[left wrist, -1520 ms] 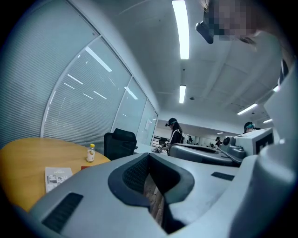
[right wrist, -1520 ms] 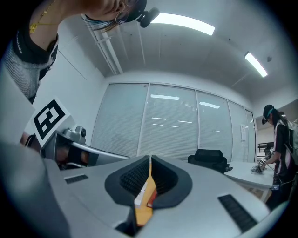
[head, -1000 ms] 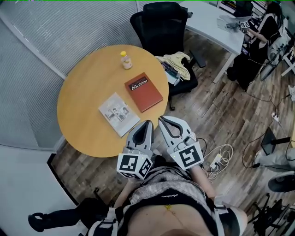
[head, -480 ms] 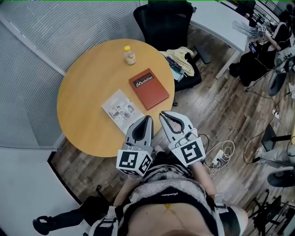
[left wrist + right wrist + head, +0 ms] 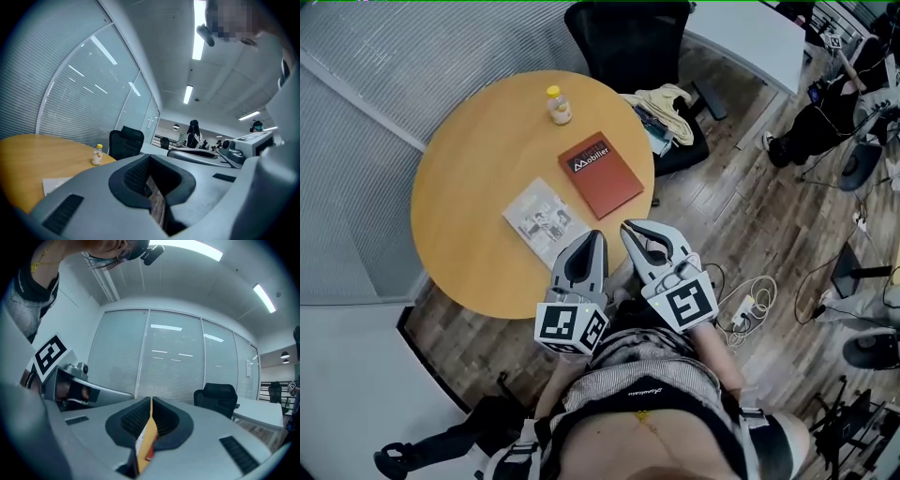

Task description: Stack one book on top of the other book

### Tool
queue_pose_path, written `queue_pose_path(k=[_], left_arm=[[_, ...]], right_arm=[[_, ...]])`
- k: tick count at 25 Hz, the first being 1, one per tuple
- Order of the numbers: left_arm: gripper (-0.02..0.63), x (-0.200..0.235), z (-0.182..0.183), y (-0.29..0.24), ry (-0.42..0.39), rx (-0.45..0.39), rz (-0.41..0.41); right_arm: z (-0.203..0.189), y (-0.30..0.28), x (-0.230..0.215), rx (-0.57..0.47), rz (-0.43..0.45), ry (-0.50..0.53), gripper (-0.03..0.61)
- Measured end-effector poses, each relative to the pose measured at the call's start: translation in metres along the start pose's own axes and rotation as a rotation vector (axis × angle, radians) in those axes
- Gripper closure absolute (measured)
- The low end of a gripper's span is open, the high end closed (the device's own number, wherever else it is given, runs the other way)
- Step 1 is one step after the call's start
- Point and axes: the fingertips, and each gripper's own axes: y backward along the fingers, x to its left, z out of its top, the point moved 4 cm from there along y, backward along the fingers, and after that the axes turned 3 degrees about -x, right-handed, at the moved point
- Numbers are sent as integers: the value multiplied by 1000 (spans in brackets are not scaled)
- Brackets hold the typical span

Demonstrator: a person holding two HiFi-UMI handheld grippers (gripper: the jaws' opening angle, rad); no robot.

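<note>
A red book [image 5: 600,174] lies flat on the round wooden table [image 5: 469,187], toward its right side. A white book with a picture cover [image 5: 540,220] lies just to its left and nearer me, apart from it. My left gripper [image 5: 597,234] is shut and empty, its tip over the table's near edge beside the white book's corner. My right gripper [image 5: 630,227] is also shut and empty, beside the left one, just short of the red book. In the left gripper view the shut gripper [image 5: 150,157] points across the table [image 5: 33,154]. The right gripper view shows that gripper [image 5: 151,400] shut too.
A small bottle with a yellow cap [image 5: 558,105] stands at the table's far side. A black office chair [image 5: 628,37] with clothes [image 5: 661,108] piled on a seat beside it sits beyond the table. Cables and a power strip [image 5: 745,319] lie on the wood floor at right.
Both grippers have shifted a little, side by side, at the table's near edge and stay shut. The books and the bottle have not moved.
</note>
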Motion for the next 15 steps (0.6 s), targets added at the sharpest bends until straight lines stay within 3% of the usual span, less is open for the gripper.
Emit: queue_pose_path(k=[15], left_arm=[[592, 18, 31, -99, -8, -32, 101]], right_arm=[[6, -63, -92, -48, 140, 17, 551]])
